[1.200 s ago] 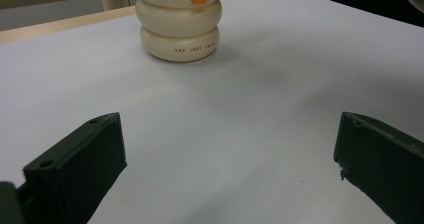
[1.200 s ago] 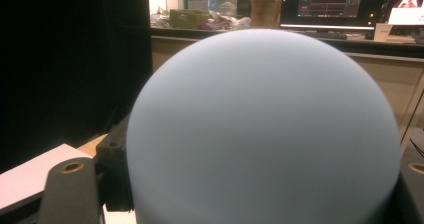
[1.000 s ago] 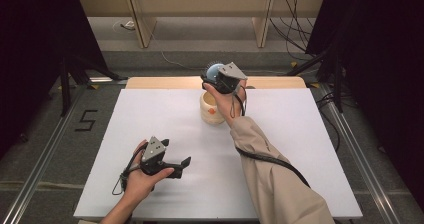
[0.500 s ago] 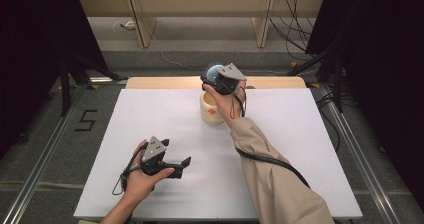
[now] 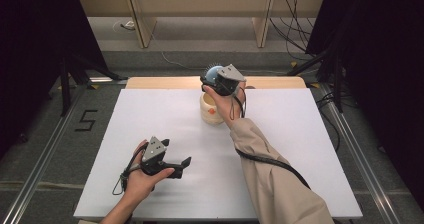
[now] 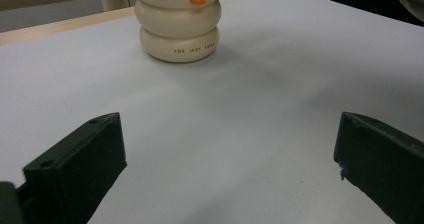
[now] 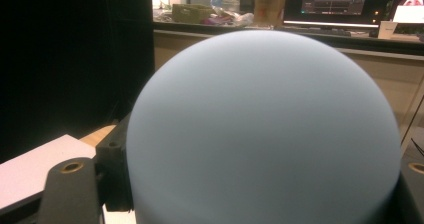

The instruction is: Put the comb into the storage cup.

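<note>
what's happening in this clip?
A person works at a white table with a gripper in each hand. The right gripper holds a pale blue dome in its jaws, raised above a cream, ring-stacked container with an orange beak-like knob. The left gripper rests on the table nearer the person, jaws open and empty, pointing toward the container.

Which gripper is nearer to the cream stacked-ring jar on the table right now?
Right. The right gripper hangs just above the cream jar, gripping a blue-grey dome. The left gripper rests low on the white table, jaws open, well apart from the jar.
</note>
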Demonstrator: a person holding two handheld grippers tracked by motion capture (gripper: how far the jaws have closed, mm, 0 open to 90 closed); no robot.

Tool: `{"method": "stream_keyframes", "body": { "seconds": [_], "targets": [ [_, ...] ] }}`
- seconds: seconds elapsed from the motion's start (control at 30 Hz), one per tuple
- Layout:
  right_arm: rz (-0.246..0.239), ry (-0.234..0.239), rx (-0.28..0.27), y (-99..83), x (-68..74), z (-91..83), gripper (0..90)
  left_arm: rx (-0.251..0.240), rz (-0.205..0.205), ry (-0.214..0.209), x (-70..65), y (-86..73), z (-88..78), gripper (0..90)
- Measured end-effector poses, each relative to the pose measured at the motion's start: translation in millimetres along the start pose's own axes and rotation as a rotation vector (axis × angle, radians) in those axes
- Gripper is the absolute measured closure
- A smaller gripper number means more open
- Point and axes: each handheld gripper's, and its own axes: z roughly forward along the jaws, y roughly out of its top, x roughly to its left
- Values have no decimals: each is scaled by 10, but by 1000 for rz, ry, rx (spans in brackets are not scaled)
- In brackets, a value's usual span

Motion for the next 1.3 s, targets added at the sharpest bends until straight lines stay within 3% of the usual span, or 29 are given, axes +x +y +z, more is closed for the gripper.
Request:
{"method": "stream_keyframes", "body": {
  "seconds": [0.77,1.3],
  "targets": [
    [6,31,7,-23,-69,-210,216,-1,-3,1,0,-1,3,0],
    [35,41,30,-13,-109,-321,134,1,-3,1,5,-3,4,0]
  ]
}}
